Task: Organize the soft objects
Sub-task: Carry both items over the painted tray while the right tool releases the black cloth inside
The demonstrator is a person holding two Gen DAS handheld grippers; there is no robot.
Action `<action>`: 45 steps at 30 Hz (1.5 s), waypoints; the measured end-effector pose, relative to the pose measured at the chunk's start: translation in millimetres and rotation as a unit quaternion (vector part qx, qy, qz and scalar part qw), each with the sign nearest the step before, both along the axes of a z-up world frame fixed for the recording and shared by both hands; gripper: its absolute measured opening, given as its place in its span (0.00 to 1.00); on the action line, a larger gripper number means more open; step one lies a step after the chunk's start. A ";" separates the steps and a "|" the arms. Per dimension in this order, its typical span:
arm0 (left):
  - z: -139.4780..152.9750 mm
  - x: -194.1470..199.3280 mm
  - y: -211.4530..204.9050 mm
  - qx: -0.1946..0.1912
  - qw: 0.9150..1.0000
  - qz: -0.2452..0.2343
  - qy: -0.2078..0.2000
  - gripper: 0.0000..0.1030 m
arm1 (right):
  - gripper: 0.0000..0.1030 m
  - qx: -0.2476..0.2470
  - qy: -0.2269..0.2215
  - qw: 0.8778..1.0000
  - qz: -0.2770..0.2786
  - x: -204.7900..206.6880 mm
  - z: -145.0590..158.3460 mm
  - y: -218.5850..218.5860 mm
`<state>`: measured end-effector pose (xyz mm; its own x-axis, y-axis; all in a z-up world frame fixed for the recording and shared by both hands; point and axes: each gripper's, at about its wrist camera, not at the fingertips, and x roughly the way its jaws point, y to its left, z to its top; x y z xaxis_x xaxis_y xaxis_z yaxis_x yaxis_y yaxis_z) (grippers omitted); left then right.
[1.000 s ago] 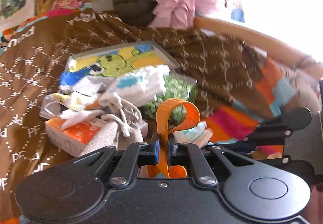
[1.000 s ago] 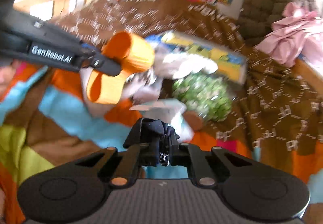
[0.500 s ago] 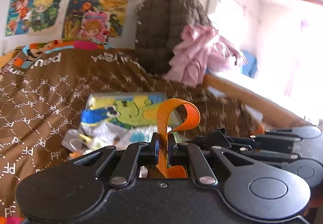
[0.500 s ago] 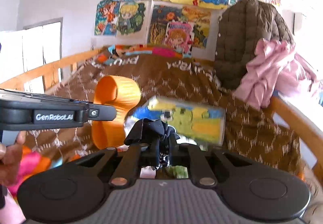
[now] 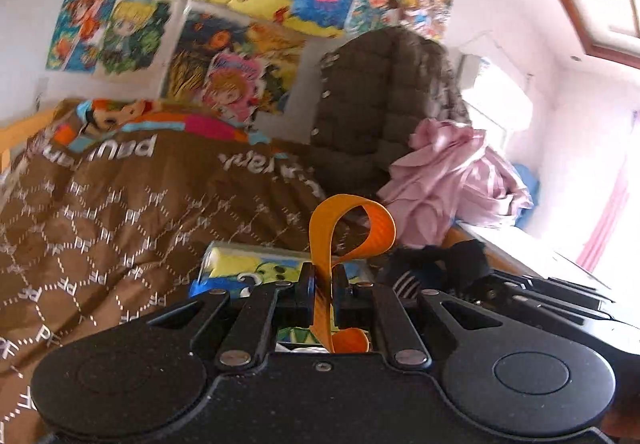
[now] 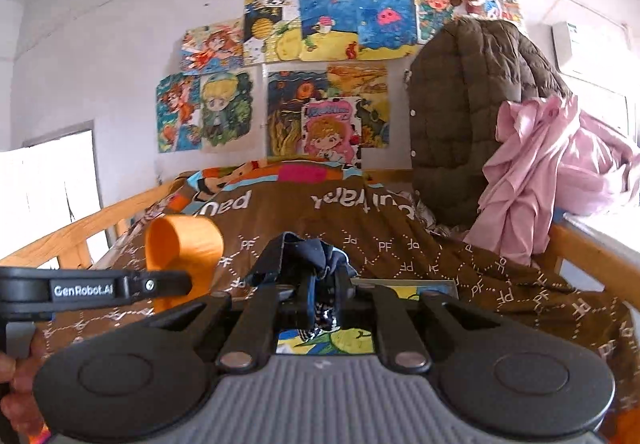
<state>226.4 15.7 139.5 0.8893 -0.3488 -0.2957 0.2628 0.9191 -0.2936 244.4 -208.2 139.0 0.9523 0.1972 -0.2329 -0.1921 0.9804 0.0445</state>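
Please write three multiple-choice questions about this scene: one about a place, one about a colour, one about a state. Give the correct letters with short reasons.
1. Where does the pink cloth lie?
A. beside the brown jacket
B. on the floor
C. on the wall

2. What colour is the band in the left gripper?
A. green
B. orange
C. white

3. What is the state of the right gripper?
A. wide open
B. shut on the dark cloth
C. shut on nothing

Answers: 1 A, it is heaped against the jacket at the bed's edge. 2 B, the looped band is orange. 3 B, dark fabric is pinched between the jaws.
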 end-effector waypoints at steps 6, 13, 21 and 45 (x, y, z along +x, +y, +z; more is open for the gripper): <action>-39.9 59.8 -2.0 0.022 0.999 -0.001 0.023 0.08 | 0.10 0.018 0.016 1.000 -0.002 57.7 -53.2 -7.9; -90.3 146.8 -0.2 -0.015 0.999 0.016 0.038 0.08 | 0.10 0.003 0.065 0.998 -0.009 118.7 -100.1 -4.0; -135.4 240.4 -24.9 -0.043 0.996 -0.009 0.076 0.08 | 0.10 0.031 0.112 0.992 -0.041 162.2 -126.3 -9.6; -196.8 287.9 -37.9 -0.020 0.978 -0.018 0.207 0.28 | 0.49 0.041 0.176 0.981 -0.070 190.0 -154.4 -15.3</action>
<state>514.3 -22.2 -57.2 0.6834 -0.3965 -0.6130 0.1463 0.8970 -0.4171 434.4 -223.5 -15.4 0.8344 0.1011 -0.5417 -0.0135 0.9865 0.1633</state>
